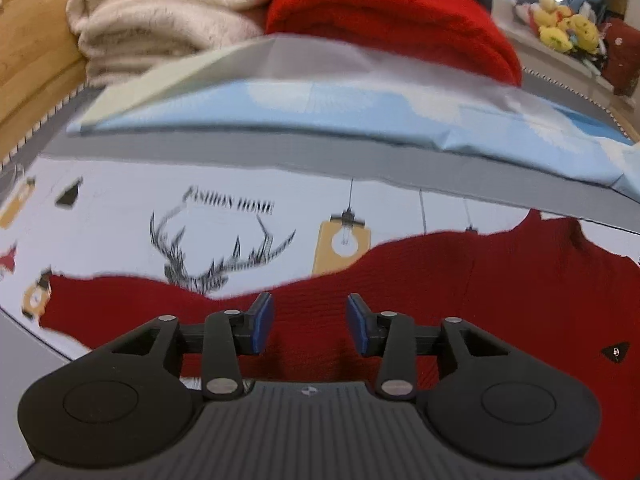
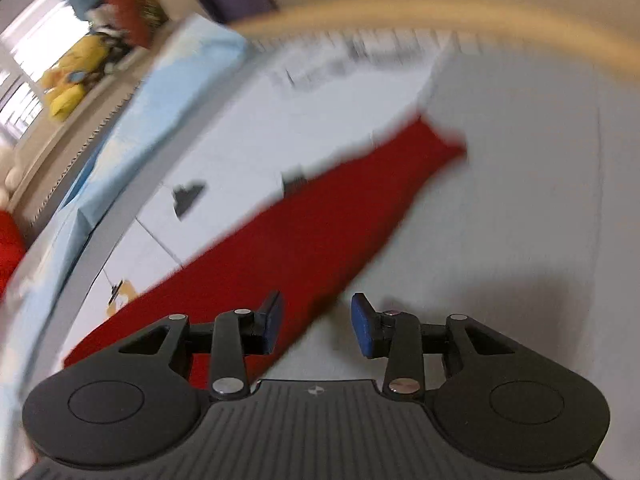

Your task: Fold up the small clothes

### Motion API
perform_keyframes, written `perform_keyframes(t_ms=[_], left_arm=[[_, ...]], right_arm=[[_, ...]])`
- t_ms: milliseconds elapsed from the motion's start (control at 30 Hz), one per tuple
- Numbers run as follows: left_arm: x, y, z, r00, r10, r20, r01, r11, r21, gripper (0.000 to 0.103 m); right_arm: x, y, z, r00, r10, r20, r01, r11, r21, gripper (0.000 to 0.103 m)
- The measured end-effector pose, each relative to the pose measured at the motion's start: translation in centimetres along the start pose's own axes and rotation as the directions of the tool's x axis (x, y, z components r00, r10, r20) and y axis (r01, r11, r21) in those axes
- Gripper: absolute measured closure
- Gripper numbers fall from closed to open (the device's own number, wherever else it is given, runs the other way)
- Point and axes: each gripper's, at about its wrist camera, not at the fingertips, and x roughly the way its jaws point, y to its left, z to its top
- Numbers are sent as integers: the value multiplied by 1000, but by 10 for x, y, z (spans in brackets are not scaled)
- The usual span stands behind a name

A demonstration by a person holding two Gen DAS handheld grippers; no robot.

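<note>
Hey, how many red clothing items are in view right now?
2. A dark red knit garment lies spread on the printed sheet under the left claw; a brighter red folded one sits behind, beside the cream pile. More may be hidden.

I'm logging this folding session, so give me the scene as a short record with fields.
garment: red sweater lying spread on the printed sheet
left gripper: open, above the sweater, nothing held
right gripper: open, at the sweater's edge, nothing held
behind: blue cloth, cream blanket, folded red knit
</note>
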Motion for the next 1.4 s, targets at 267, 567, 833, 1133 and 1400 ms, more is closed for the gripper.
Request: perform_keyframes(t_ms=[267, 567, 833, 1133, 1400], left_arm=[[30, 90, -8, 995, -23, -101, -15, 934, -356, 56], [44, 237, -27, 987, -4, -161, -109, 720, -686, 37], [78, 309, -60, 992, -82, -100, -39, 545, -837, 39], [48, 300, -32, 979, 172, 109, -68, 781, -620, 94], [33, 265, -25, 983, 183, -10, -149, 763, -629, 67]], right_arm=[[39, 6, -7, 996, 79, -42, -79, 997, 4, 94], [48, 18, 18, 992, -12, 129, 22, 997, -76, 77], [38, 35, 9, 979, -141, 145, 153, 985, -74, 67], [-5, 87, 0, 986, 10, 168, 31, 969, -244, 66], [-16, 115, -21, 991, 131, -39, -136, 909, -393, 58]])
